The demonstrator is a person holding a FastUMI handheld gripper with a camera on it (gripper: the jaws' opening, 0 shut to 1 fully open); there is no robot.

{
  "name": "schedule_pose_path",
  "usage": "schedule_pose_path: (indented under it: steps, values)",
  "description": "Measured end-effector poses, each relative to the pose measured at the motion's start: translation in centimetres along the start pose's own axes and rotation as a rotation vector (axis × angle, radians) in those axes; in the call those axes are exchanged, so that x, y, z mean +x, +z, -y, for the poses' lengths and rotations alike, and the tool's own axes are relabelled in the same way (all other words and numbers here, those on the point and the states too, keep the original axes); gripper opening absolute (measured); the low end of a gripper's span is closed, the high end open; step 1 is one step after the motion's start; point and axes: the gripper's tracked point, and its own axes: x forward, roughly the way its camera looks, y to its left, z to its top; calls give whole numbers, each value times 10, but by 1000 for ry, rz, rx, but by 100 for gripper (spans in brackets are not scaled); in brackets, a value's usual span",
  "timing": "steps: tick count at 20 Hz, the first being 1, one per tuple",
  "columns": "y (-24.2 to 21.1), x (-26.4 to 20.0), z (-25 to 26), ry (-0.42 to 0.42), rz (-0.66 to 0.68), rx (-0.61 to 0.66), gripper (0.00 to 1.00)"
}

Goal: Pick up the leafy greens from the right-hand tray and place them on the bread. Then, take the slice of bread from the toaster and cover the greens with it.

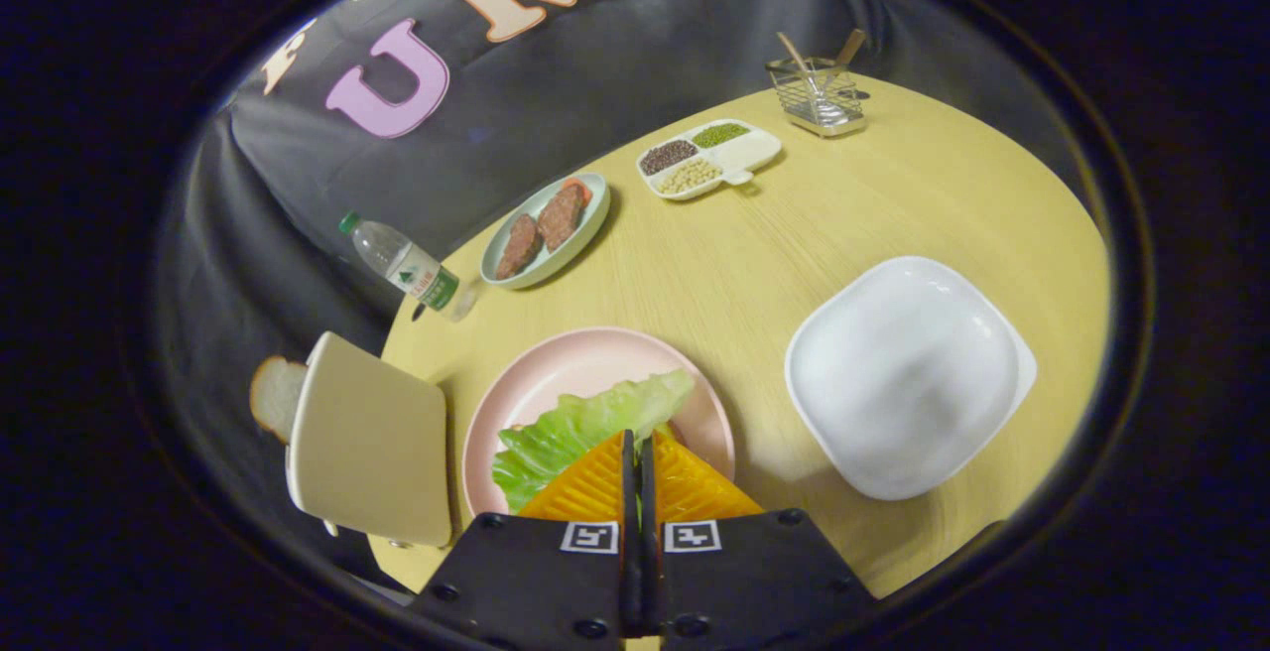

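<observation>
A pale green lettuce leaf (585, 428) lies across the pink plate (575, 358), just ahead of and under my fingers. My gripper (636, 438) hangs over the near side of the plate, its orange fingers (593, 487) pressed almost together with a sliver of green in the narrow gap. Whatever lies beneath the leaf is hidden by the leaf and the fingers. To the left of the plate stands the cream toaster (372, 443), with a slice of bread (273, 393) sticking out of its far side. The white square tray (908, 373) to the right of the plate holds nothing.
The round yellow table (754, 254) carries a pale green plate with meat patties (544, 229), a divided dish of beans (706, 160) and a wire basket with utensils (819, 95) at the far side. A water bottle (402, 264) lies at the table's left edge.
</observation>
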Motion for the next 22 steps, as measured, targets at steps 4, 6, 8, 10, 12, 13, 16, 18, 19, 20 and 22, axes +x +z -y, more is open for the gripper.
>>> schedule_pose_path:
  steps: [4,6,8,10,12,13,16,18,19,20,22]
  values:
    - [-6,-2,-3,-17,-9,-65,4]
    - [-7,-2,-3,-21,-8,-86,20]
    - [0,-7,-3,-23,22,-102,36]
    - [7,-14,-6,-32,41,-126,52]
    - [17,-27,-11,-53,65,-161,68]
    - [21,-34,-16,-64,72,-185,76]
    - [33,-57,-41,-60,83,-237,100]
    - [41,-72,-67,-36,92,-270,100]
    - [45,-80,-81,-23,96,-289,100]
    - [47,-86,-96,-5,97,-306,100]
    - [51,-95,-128,36,95,-329,100]
